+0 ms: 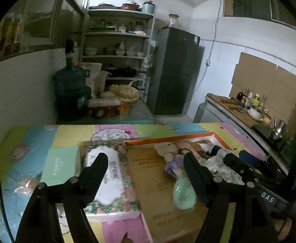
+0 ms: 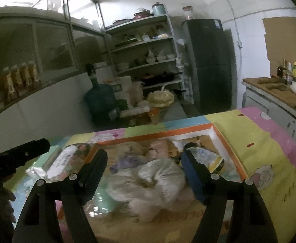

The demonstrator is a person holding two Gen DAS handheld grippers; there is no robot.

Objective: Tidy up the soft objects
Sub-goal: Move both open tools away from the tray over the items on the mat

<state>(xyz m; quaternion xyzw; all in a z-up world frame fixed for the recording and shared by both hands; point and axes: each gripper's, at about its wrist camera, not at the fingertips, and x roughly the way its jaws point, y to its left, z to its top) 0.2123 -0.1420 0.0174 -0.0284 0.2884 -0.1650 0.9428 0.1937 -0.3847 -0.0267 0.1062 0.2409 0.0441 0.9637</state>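
Note:
A shallow box with an orange rim lies on the table and holds several soft toys. A beige plush doll in a purple dress with green feet lies on the cardboard bottom, with a pink doll and crumpled patterned cloth beside it. My left gripper hangs open above the box with nothing between its fingers. A floral tissue pack lies under its left finger, at the box's left edge. My right gripper is open over a white fluffy plush, and its pads stand apart from the plush.
A patchwork cartoon cloth covers the table, and a mint green box lies left of the tissue pack. Beyond the table stand a water jug, a shelf rack and a dark fridge. A counter with bottles runs along the right.

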